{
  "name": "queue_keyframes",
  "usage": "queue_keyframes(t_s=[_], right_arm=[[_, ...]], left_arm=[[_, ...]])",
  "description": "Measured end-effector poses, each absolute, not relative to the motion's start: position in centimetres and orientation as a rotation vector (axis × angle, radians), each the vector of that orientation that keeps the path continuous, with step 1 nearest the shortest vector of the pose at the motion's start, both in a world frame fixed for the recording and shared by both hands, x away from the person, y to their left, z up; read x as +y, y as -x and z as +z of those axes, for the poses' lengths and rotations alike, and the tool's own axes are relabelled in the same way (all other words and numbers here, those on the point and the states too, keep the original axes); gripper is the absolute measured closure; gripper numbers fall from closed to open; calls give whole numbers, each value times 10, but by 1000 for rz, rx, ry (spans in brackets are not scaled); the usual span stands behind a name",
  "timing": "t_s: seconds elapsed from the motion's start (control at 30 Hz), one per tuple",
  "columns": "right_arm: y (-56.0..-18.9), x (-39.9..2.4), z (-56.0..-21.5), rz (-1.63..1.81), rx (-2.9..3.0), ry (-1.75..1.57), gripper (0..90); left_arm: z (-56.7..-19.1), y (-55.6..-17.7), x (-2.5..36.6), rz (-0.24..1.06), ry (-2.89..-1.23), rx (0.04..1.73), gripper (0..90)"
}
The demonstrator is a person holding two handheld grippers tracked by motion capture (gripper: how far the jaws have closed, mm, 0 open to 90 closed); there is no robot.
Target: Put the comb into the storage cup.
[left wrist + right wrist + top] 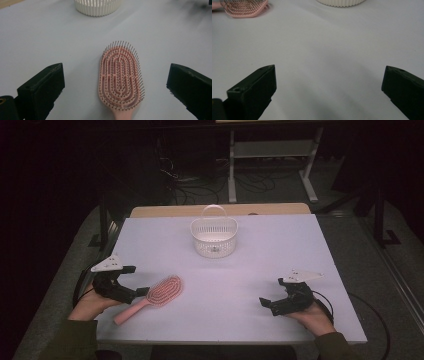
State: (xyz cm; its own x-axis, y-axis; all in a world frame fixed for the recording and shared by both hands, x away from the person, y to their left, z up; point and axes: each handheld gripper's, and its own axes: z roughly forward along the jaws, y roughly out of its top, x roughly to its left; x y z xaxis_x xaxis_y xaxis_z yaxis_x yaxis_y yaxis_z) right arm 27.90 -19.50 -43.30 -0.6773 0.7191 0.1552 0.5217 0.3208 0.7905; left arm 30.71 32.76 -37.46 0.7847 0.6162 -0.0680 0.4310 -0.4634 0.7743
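Note:
A pink hairbrush (156, 296) lies bristles up on the white table (260, 260), near the front left, with its handle pointing toward the front edge. My left gripper (136, 280) is open just left of it. In the left gripper view the brush head (121, 76) lies on the table between the two wide-apart jaws, touching neither. A white slotted basket (214, 238) with an upright handle stands at the middle back. My right gripper (271, 292) rests open at the front right, with bare table between its fingers (254, 87).
The basket's base (97, 7) sits beyond the brush. From the right gripper, the brush (243, 8) is far left and the basket (340, 2) ahead. A wooden edge (220, 210) runs behind the table. Cables and a white stand (272, 155) occupy the floor beyond.

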Motion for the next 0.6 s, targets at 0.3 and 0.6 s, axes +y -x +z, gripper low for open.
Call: queue_keyframes(t_s=[0.3, 0.6], right_arm=[[-279, -195, -433, 1281, 2362, -1129, 0], [-278, -195, -433, 1280, 2362, -1133, 0]], left_arm=[[-378, -306, 327, 256, -2183, 773, 11], [-386, -306, 323, 238, -2258, 775, 11]])
